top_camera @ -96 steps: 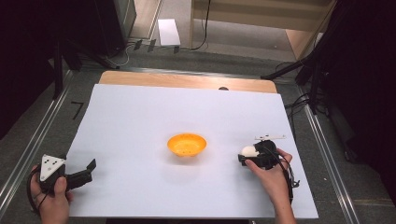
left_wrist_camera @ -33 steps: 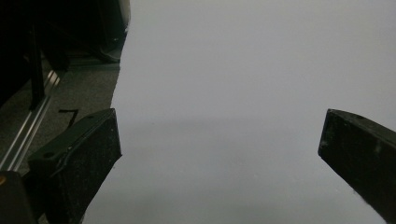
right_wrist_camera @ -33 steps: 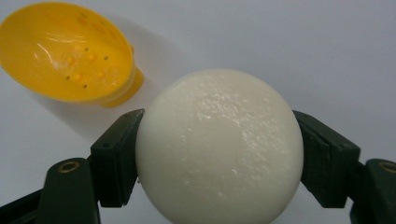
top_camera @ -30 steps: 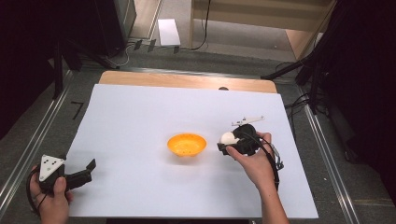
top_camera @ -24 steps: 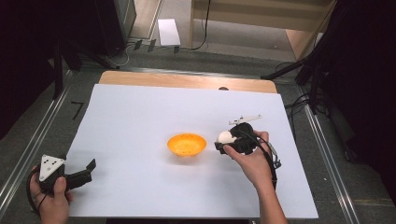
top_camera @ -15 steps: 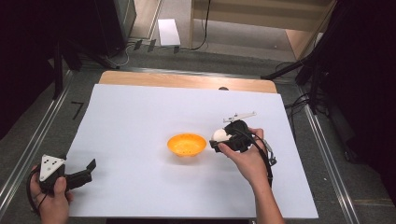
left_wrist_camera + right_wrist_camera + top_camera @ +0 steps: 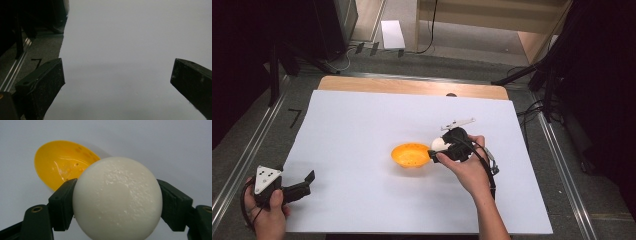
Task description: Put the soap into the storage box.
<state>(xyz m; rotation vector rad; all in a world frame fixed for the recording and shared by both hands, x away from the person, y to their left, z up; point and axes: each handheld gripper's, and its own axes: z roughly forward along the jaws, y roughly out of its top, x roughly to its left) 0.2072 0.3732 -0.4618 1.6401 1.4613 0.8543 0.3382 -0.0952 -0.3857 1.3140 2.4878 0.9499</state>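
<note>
Right of centre on the white-covered surface (image 7: pixel 362 125), the right gripper (image 7: pixel 438 150) has carried its smooth, glossy white ball (image 7: pixel 439 144) from the right-hand side, where it sat three seconds ago, over to the rim of the shallow orange plastic bowl with little holes in it (image 7: pixel 411 155). So the carry looks basically done, and I'd guess what's left is getting the ball over the bowl and letting go.

The right gripper view shows the ball (image 7: pixel 117 197) clamped between both jaws, one on each flank, so the gripper is closed on it. Its surface looks slightly pitted and shiny, a bit like a peeled egg, though I can't really tell the material. The bowl (image 7: pixel 60 163) sits just behind and to the left, near the ball but apparently not touching.

The left gripper (image 7: pixel 304 182) hasn't budged: parked at the near left corner, jaws spread wide over bare white cover (image 7: pixel 120 50), holding nothing.
</note>
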